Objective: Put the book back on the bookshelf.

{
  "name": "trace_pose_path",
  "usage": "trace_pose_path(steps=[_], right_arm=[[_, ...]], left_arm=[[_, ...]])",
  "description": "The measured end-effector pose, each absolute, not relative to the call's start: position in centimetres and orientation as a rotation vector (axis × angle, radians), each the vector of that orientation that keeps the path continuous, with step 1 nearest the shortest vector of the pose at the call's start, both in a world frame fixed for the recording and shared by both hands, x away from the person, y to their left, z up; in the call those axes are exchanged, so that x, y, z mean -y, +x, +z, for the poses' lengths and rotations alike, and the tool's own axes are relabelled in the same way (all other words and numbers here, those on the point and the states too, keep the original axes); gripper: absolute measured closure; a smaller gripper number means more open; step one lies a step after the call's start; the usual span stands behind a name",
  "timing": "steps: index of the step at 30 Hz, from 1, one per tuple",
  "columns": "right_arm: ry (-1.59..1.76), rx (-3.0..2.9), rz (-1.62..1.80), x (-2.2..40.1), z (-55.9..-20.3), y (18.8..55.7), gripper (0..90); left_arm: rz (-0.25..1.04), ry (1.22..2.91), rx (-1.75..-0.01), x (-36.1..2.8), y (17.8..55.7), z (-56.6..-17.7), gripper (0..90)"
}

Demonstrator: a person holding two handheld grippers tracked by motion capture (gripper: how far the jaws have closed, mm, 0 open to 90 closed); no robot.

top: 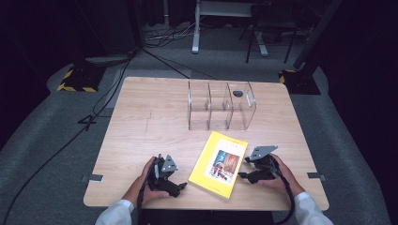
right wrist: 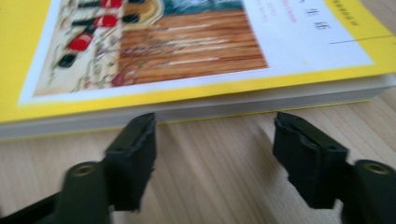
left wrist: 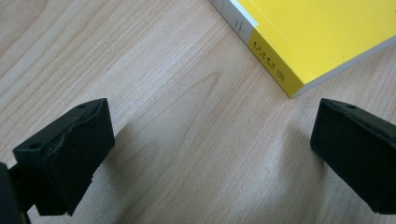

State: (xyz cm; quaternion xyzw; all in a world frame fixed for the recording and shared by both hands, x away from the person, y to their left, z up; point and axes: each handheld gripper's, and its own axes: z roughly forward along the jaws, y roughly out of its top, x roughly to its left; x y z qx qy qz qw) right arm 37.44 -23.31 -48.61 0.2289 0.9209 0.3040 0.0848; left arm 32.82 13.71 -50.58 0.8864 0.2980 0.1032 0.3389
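- Your left gripper [top: 180, 186] rests on the table [top: 141, 122] with its jaws wide apart and nothing between them; it is just beside the book's corner
- The yellow book [top: 219, 163] lies flat between your two grippers, in front of the clear organizer [top: 220, 107]
- Your right gripper [top: 241, 176] has its jaws apart at the book's page edge; they grip nothing

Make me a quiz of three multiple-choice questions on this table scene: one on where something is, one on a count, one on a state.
1. The yellow book lies:
A. between the two grippers
B. inside the organizer
C. on the floor

2. The clear organizer has how many compartments?
A. one
B. three
C. six

3. The right gripper is:
A. clamped on the book
B. open at the book's edge
C. holding a cup

Answers: 1 A, the book sits between the left gripper and the right one. 2 B, two dividers split it. 3 B, nothing between its jaws.
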Motion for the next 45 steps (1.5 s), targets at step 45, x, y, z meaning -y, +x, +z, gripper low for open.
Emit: trace_pose_path(steps=[45], right_arm=[[0.576, -2.758, 1.258, 19.3, -45.8, 33.0, 42.7]], left_arm=[[0.299, 2.359, -0.645, -9.8, 31.1, -49.5, 21.8]])
